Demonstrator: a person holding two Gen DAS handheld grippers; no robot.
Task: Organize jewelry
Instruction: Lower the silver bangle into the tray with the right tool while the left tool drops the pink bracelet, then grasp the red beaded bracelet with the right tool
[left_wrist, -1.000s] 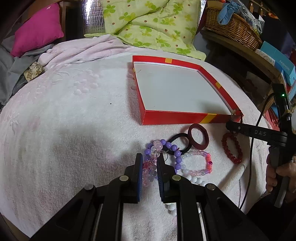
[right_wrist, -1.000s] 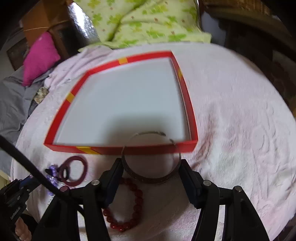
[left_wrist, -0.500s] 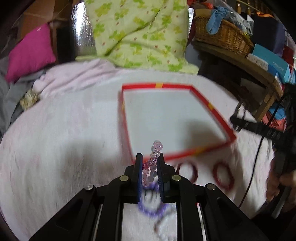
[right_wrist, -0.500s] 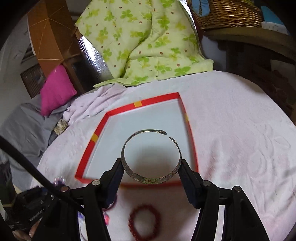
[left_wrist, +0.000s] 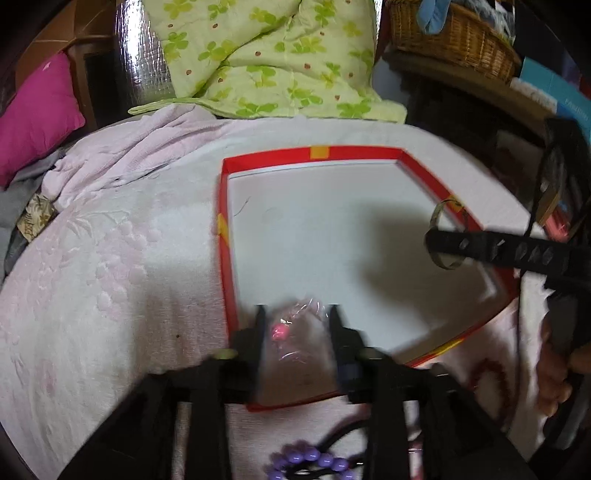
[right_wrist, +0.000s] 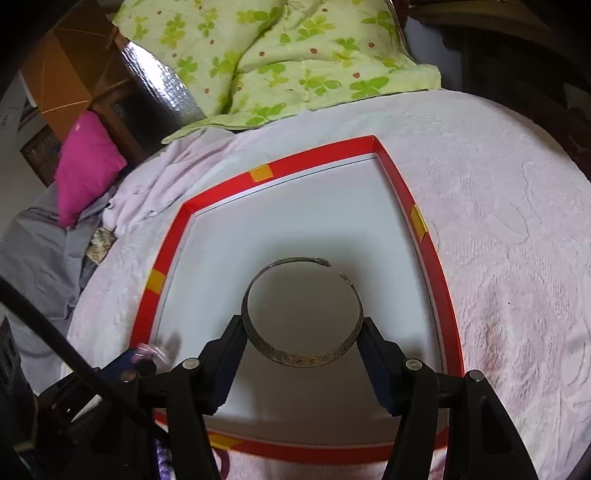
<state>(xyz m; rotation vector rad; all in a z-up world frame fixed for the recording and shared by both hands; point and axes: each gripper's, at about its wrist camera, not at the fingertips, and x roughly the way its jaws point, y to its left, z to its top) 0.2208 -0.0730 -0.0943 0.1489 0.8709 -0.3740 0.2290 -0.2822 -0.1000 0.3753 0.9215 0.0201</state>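
A red-rimmed tray (left_wrist: 226, 236) with a white floor lies on the pink towel; it also shows in the right wrist view (right_wrist: 424, 229). My left gripper (left_wrist: 295, 325) is over the tray's near left corner with its jaws apart, and a blurred pale pink bead bracelet (left_wrist: 284, 332) is between them, seemingly loose. My right gripper (right_wrist: 302, 332) is shut on an open metal cuff bangle (right_wrist: 301, 354) and holds it over the tray's near middle. The bangle also shows in the left wrist view (left_wrist: 445, 236).
A purple bead bracelet (left_wrist: 306, 459), a dark hair tie (left_wrist: 343, 435) and a red bead bracelet (left_wrist: 487, 373) lie on the towel (left_wrist: 110, 258) before the tray. A green quilt (left_wrist: 266, 55), a pink cushion (left_wrist: 33, 118) and a wicker basket (left_wrist: 450, 33) stand behind.
My left gripper has moved over the tray's near corner and its jaws have spread, freeing the pink bracelet. My right gripper has carried the bangle lower over the tray.
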